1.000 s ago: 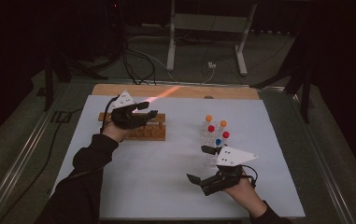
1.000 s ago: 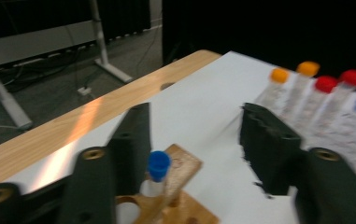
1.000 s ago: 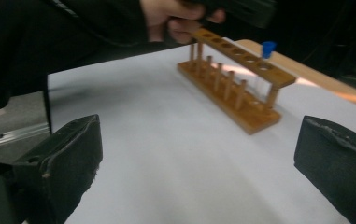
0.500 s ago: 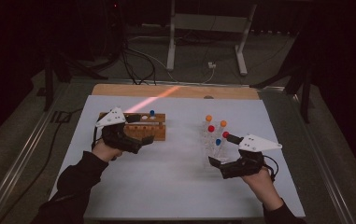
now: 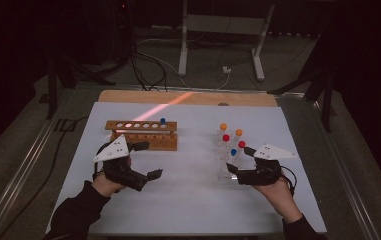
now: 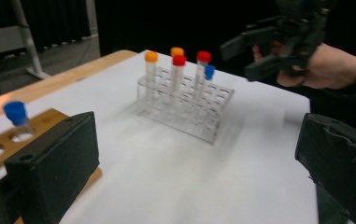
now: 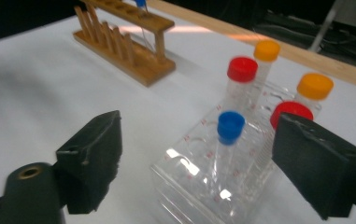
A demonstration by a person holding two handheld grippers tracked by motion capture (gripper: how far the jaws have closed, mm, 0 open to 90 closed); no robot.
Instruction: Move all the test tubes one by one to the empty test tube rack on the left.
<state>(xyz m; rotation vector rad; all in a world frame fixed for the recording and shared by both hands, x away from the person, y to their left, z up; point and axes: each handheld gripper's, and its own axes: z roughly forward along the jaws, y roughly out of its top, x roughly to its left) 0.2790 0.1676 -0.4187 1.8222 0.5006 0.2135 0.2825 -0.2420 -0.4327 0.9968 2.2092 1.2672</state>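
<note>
A wooden rack (image 5: 141, 134) stands left of centre with one blue-capped tube (image 5: 162, 121) in its far right hole. A clear plastic rack (image 5: 226, 165) at the right holds two orange-capped, two red-capped and one blue-capped tube (image 5: 233, 152). My left gripper (image 5: 148, 160) is open and empty, just in front of the wooden rack. My right gripper (image 5: 241, 160) is open at the clear rack's near right corner. In the right gripper view the blue-capped tube (image 7: 230, 128) stands between the wide-apart jaws, apart from both.
White paper (image 5: 193, 200) covers the table, with a wooden strip (image 5: 188, 97) along the far edge. A metal stand (image 5: 218, 30) and cables lie on the floor beyond. In the left gripper view, the right gripper (image 6: 259, 51) is beyond the clear rack (image 6: 185, 112).
My left gripper has pulled back from over the wooden rack to its near side, uncovering the blue-capped tube. My right gripper has moved forward and left to the clear rack.
</note>
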